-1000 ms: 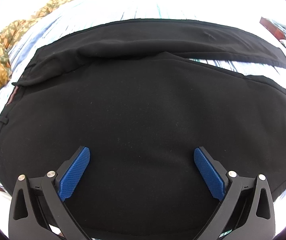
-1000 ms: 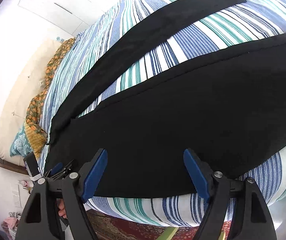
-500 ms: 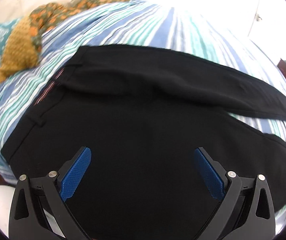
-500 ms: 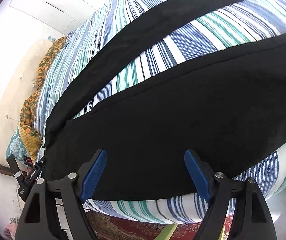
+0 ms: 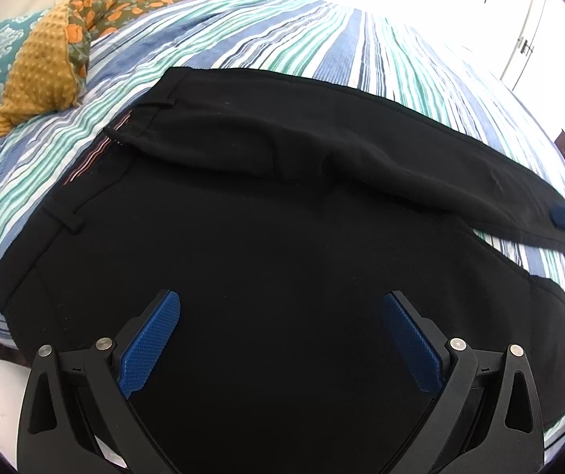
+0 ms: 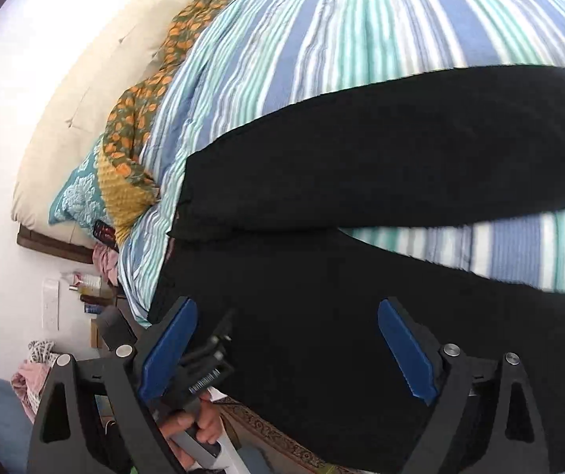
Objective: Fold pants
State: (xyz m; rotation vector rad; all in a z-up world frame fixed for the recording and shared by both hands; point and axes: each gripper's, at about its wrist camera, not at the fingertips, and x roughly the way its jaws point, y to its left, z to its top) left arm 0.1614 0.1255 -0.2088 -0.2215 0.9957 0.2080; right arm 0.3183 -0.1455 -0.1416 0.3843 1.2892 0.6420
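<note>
While the black pants (image 5: 282, 237) lay spread flat across the striped bedspread (image 5: 282, 39), I hung both claws above them and had hold of nothing.

At the far left, the waistband (image 5: 85, 166) sat by the bed's edge, not far from the mustard and orange-patterned blanket (image 5: 45, 75) bunched near the pillows. My left gripper (image 5: 282, 339) hovered over the seat of the pants, its blue pads spread wide, only dark cloth showing beneath the gap and nothing pinched. Moving right, the two legs parted, the far leg (image 5: 401, 158) running out toward the foot of the bed with a wedge of stripes between it and the near one. My right gripper (image 6: 286, 347) had just been widening its jaws and stood well open, empty, above the near leg (image 6: 361, 316); its view was smeared, so I could not tell the hem's exact lie.

I judged the fold had not yet begun: the legs were still apart, neither laid on the other. The next move seemed to call for one leg to be pinched at its waist end and near its hem, then carried across onto its twin.
</note>
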